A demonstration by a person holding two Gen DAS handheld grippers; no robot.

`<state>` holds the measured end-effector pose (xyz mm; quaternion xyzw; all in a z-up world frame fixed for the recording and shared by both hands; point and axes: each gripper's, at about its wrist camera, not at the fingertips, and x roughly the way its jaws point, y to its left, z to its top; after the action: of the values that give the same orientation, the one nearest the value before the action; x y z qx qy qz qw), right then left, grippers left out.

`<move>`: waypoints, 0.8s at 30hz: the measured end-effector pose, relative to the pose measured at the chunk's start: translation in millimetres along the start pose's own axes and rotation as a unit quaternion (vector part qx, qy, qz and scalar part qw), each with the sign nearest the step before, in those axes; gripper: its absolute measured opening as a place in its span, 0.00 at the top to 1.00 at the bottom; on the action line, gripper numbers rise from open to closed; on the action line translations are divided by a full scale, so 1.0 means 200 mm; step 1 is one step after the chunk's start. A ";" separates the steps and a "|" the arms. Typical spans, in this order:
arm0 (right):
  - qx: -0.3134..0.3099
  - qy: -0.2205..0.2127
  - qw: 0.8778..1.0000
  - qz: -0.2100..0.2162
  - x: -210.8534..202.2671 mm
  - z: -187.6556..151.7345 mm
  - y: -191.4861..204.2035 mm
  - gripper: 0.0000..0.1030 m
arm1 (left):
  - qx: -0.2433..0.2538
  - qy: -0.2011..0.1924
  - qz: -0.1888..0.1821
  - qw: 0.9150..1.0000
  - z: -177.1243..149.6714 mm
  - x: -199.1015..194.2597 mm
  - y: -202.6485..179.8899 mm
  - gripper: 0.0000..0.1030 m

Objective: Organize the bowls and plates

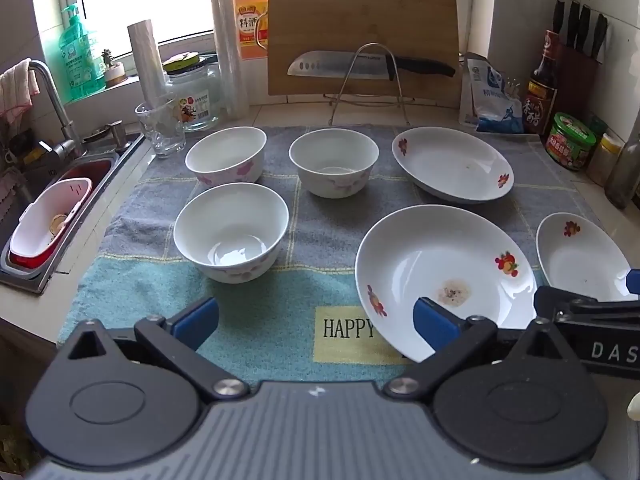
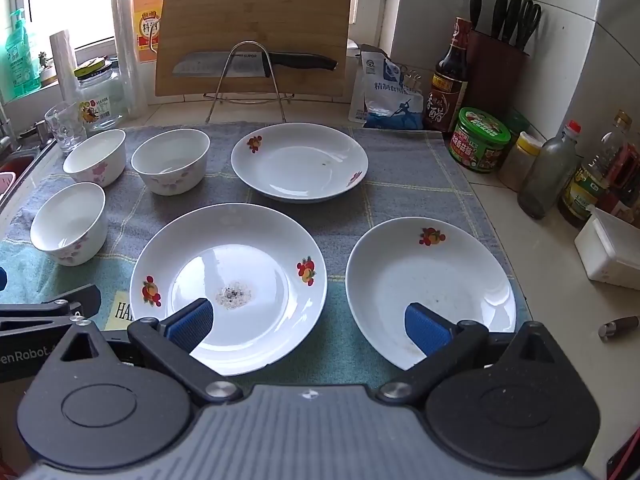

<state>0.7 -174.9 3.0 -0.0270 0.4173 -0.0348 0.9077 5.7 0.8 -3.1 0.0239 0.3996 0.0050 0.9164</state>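
Three white floral bowls stand on a grey-green towel (image 1: 280, 320): near left (image 1: 231, 232), far left (image 1: 226, 155), far middle (image 1: 333, 162). Three white plates with fruit prints lie to their right: near middle (image 1: 440, 272) with a food smear, far (image 1: 452, 164), near right (image 1: 580, 256). The plates also show in the right wrist view, near middle (image 2: 228, 280), far (image 2: 299, 161), near right (image 2: 430, 284). My left gripper (image 1: 316, 322) is open and empty above the towel's front. My right gripper (image 2: 308, 322) is open and empty between the two near plates.
A sink (image 1: 52, 216) with a pink basket lies at left. A glass (image 1: 160, 130), a jar and film rolls stand behind the bowls. A cutting board with a knife (image 1: 360, 32) leans at the back. Sauce bottles and jars (image 2: 480, 140) and a white box (image 2: 612, 252) line the right.
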 end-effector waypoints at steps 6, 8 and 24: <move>-0.001 -0.003 1.000 0.000 0.00 0.01 0.00 0.00 | -0.001 0.000 0.000 1.000 0.01 0.01 0.00 0.01; -0.002 -0.003 1.000 0.000 0.00 0.01 0.00 0.00 | -0.001 0.000 0.001 1.000 0.01 0.01 0.00 0.01; -0.002 -0.003 1.000 -0.001 -0.01 0.02 0.01 0.00 | -0.002 0.000 0.004 1.000 0.02 0.00 0.01 0.01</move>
<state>2.3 -172.6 6.5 -0.0289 0.4144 -0.0346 0.9090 7.9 3.4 0.1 0.0236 0.3995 0.0096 0.9164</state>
